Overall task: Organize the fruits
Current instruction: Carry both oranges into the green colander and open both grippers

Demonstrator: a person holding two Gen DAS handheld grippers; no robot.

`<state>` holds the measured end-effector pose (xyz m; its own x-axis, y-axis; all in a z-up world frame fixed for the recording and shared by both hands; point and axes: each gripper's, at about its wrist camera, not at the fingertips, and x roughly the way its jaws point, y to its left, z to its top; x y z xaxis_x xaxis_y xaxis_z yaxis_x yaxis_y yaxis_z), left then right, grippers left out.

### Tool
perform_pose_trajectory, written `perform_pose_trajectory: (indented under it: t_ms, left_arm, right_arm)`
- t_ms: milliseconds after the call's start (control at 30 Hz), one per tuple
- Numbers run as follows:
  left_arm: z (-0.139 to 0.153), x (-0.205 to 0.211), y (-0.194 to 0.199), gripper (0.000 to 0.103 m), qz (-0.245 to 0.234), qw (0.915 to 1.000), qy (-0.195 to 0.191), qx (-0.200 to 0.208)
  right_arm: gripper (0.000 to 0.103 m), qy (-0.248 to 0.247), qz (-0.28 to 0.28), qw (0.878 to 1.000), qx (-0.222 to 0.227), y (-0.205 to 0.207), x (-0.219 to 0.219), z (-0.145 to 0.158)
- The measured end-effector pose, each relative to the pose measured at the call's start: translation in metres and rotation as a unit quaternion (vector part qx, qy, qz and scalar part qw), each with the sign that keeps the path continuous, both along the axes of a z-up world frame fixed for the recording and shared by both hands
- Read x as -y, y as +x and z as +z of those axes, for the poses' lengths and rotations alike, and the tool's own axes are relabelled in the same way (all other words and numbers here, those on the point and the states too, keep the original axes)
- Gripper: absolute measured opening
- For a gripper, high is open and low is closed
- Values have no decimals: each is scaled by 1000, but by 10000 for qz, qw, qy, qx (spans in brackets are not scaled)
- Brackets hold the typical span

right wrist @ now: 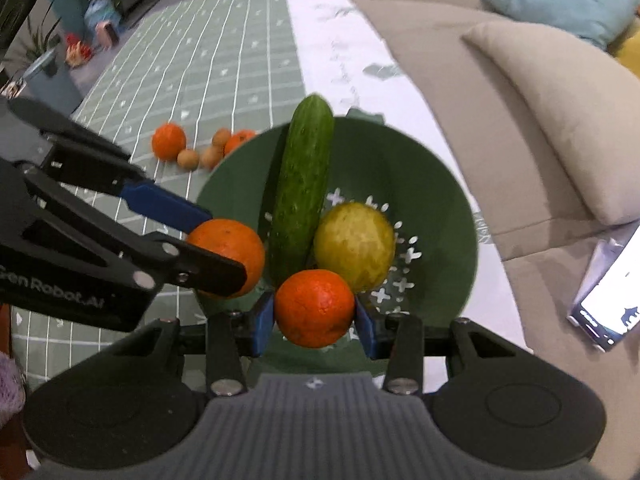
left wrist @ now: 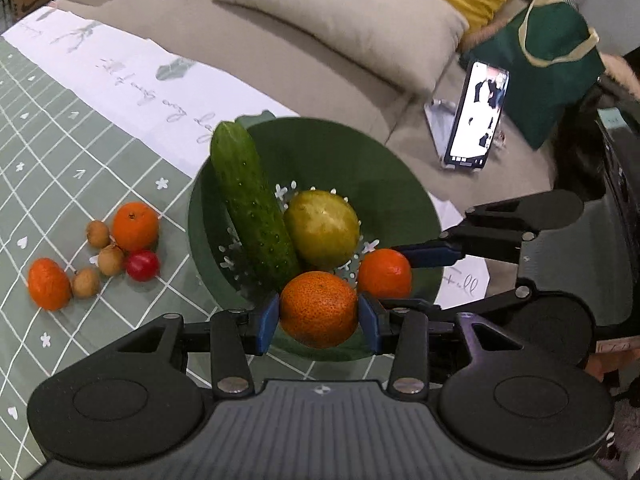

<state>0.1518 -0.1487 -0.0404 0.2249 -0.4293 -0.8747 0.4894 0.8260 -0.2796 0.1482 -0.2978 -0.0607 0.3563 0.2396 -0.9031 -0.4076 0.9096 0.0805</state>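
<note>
A green colander bowl holds a cucumber and a yellow-green round fruit. My left gripper is shut on an orange over the bowl's near rim; it also shows in the right wrist view. My right gripper is shut on another orange over the bowl, seen from the left wrist. On the tablecloth to the left lie two oranges, three small brown fruits and a red one.
A checked green tablecloth with a white border covers the table. A beige sofa with cushions runs behind it. A phone leans on a stand, next to a green bag. A bottle and plants stand at the table's far end.
</note>
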Motion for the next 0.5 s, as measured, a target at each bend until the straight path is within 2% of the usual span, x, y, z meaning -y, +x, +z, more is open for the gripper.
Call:
perform_pose_trajectory:
  t_ms: [500]
  left_arm:
    - [-25,21,23,49,-442,9959,623,-482]
  right_arm:
    - [40,-50,301,9977,-608,27,-2,-30]
